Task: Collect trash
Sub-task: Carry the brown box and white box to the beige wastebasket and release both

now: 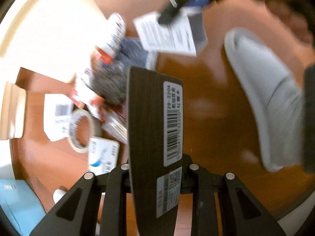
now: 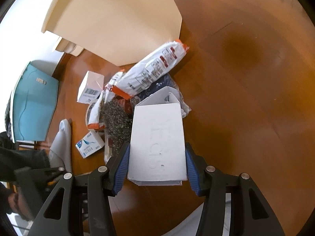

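My left gripper [image 1: 155, 165] is shut on a flat dark wood-grain strip [image 1: 147, 108] with white barcode labels, which stands up between the black fingers and hides the pads. My right gripper [image 2: 157, 163] is shut on a white embossed box [image 2: 157, 137], with its blue pads [image 2: 123, 167] pressing on both sides. Beyond both lies a heap of trash on the wooden floor: a white and orange bag [image 2: 153, 70], a grey speckled wad [image 2: 116, 122], and small cartons [image 2: 89, 87]. The right gripper [image 1: 169, 9] also shows blurred at the top of the left wrist view, holding the white box [image 1: 167, 33].
A cream furniture panel [image 2: 118, 19] stands behind the heap. A tape roll [image 1: 80, 131] and a blue and white carton [image 2: 89, 146] lie at its left edge. A grey slipper [image 1: 261, 102] on a person's foot is close by. A teal sheet [image 2: 33, 102] lies at the far left.
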The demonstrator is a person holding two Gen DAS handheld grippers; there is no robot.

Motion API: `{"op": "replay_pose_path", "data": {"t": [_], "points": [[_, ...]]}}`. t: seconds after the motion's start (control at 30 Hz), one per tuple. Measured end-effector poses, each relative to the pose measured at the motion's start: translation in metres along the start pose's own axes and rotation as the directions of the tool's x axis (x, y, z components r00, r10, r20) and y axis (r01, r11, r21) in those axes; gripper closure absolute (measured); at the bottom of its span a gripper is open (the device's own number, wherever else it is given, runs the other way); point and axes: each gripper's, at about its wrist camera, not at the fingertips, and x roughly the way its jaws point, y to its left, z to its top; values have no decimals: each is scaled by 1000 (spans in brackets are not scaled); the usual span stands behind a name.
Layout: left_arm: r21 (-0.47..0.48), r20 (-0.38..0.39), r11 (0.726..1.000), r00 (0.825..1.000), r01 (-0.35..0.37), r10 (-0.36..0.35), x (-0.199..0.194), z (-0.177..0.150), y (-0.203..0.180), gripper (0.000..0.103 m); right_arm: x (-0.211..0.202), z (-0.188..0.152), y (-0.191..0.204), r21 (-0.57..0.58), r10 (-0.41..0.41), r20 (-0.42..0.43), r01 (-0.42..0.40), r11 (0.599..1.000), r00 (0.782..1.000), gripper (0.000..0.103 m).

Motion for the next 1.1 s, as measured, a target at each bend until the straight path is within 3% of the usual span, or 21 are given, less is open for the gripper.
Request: {"op": "replay_pose_path", "data": {"t": [0.1, 0.2, 0.27, 0.43, 0.5, 0.57, 0.63, 0.7, 0.8, 0.93, 1.1], "points": [[-38, 80, 999, 997, -17, 20, -37, 18, 10, 80, -19, 4, 1, 9, -8, 40, 8, 1000, 999, 49], [-75, 187, 996, 981, -47, 60, -78, 43, 32, 80, -46, 12, 4, 16, -17, 111, 15, 1000, 994, 49], [-133, 255, 990, 964, -47, 80, -99, 72, 57, 80, -62, 20, 4, 22, -26, 155, 23, 999, 988, 49], [-274, 457, 960, 885, 47, 87, -171, 141, 154, 80, -80, 34, 3, 56, -21, 221, 9, 998, 975, 49], [-290, 478, 954, 875, 80, 72, -179, 173, 193, 80, -80, 39, 3, 69, -12, 237, -4, 998, 972, 49], [-321, 454, 944, 887, 77, 82, -163, 203, 230, 80, -80, 42, 4, 75, -1, 249, -18, 997, 968, 49], [-361, 378, 931, 921, 49, 98, -129, 225, 259, 80, -79, 43, 6, 74, 8, 259, -28, 997, 966, 49], [-395, 290, 918, 951, 15, 109, -92, 235, 276, 80, -79, 43, 6, 76, 15, 264, -36, 996, 964, 49], [-406, 193, 913, 972, -48, 137, -53, 252, 280, 80, -79, 43, 3, 89, 11, 268, -36, 995, 963, 49], [-460, 102, 886, 989, -49, 108, -19, 249, 283, 80, -77, 43, -1, 101, -3, 261, -25, 995, 965, 49], [-464, 46, 885, 996, -50, 80, -3, 245, 279, 78, -76, 46, 4, 92, -4, 263, -21, 996, 965, 49]]}}
